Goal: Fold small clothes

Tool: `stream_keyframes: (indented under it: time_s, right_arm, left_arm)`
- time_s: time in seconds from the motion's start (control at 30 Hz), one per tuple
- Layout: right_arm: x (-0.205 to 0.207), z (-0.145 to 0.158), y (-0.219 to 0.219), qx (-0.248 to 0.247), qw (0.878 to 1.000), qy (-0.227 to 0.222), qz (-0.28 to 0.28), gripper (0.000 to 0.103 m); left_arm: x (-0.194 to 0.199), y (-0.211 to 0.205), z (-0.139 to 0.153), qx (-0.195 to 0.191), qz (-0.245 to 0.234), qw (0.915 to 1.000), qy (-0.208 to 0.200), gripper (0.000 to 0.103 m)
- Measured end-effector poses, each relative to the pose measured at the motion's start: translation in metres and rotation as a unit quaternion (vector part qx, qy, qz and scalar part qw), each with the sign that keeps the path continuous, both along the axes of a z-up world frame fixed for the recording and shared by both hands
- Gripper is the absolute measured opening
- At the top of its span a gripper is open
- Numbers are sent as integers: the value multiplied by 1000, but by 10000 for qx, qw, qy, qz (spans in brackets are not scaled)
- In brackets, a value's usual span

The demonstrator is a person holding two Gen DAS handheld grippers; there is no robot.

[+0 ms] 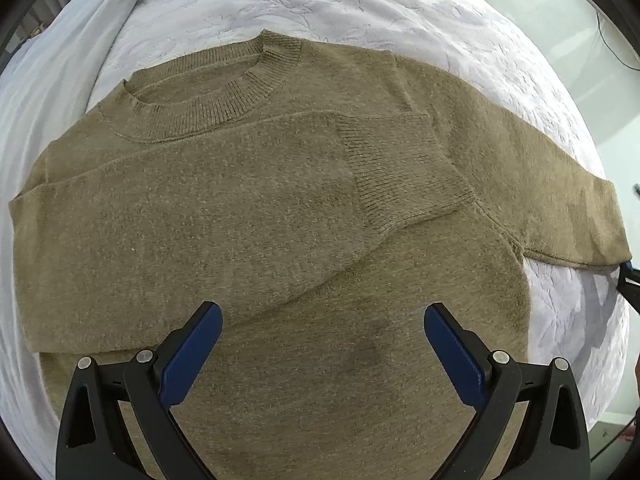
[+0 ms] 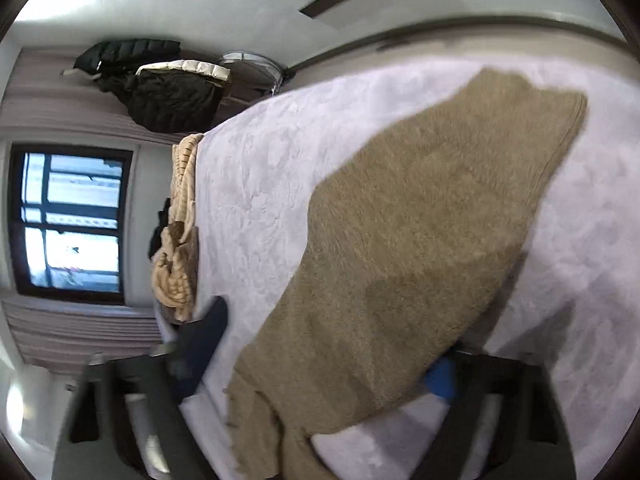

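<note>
The left gripper (image 1: 322, 320) is held above the sweater (image 1: 280, 200), jaws spread; the right gripper's (image 2: 320, 360) jaw state cannot be told.

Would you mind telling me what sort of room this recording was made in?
Most likely a bedroom: the sweater lies on a bed with a pale embossed cover, and jackets hang beside a curtained window.

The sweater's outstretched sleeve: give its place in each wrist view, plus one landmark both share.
Left wrist view: the outstretched sleeve runs along the right side, ending at the right edge.
Right wrist view: the sleeve fills the centre, a diagonal band from upper right to lower left, between the right gripper's fingers.
Shared landmark: the pale embossed bedspread.
</note>
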State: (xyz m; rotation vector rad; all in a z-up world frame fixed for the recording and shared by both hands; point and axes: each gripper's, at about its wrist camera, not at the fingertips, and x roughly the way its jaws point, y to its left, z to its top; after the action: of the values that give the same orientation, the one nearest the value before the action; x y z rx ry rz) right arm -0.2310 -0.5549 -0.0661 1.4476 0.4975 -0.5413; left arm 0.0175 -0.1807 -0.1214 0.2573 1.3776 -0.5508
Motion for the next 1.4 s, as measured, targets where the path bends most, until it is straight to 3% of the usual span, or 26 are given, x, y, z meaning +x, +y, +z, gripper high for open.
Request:
stream_keyframes:
  time_s: [0.03,0.07,0.13,0.23,0.4,0.5,0.63,0.73,0.87,0.97,1.07,1.1,1.17,1.2,1.23,1.4]
  right_arm:
    - [1,-5,0,152,9999,-51,-22,17]
    - [0,-14,-1,381,9991,-144,-88,8]
    - [-2,-23,-1,569,9974,-383,-227,8]
    - [3,-17,4,408,9973,-599,-120,8]
    - [52,14,20,-80,9928,-902,786,8]
    - [98,35,43,-443,9828,-971,1508,8]
    - [169,52,96,-926,9581,-825,2582,8]
    - [221,48,149,-1111,9317,-611,3404,8]
    - [278,14,224,-892,8952,-362,4351,9]
    - [297,-23,266,-671,8764,58,4769,11]
    - [304,-56,288,-492,8663,716,4919,15]
    - [301,-62,290,-400,8665,784,4913,21]
    - [293,-69,289,-137,8731,724,4819,45]
    - [288,-68,285,-19,8787,595,4737,63]
    - [282,-64,280,46,8872,472,4590,69]
    - [266,-53,250,-6,9242,359,3801,69]
  left_arm:
    - [1,2,0,-2,16,10000,-1,102]
    - [2,1,-1,6,41,10000,-12,102]
    - [2,6,0,38,70,10000,-32,102]
    - [3,14,1,155,100,9998,-103,102]
    - [9,38,0,272,176,9994,-121,102]
    - [11,58,2,323,282,9989,-165,102]
    - [15,76,4,353,384,9984,-198,102]
    - [19,97,6,357,523,9978,-203,102]
    - [28,124,7,365,813,9959,-174,102]
    - [33,147,6,376,1003,9941,-177,102]
    - [40,169,6,395,1130,9926,-196,102]
    - [42,177,6,398,1179,9920,-205,102]
    - [45,197,7,365,1296,9906,-233,102]
    - [46,207,8,336,1348,9900,-249,102]
    - [45,216,10,313,1392,9894,-274,102]
    - [61,261,14,203,1660,9854,-317,102]
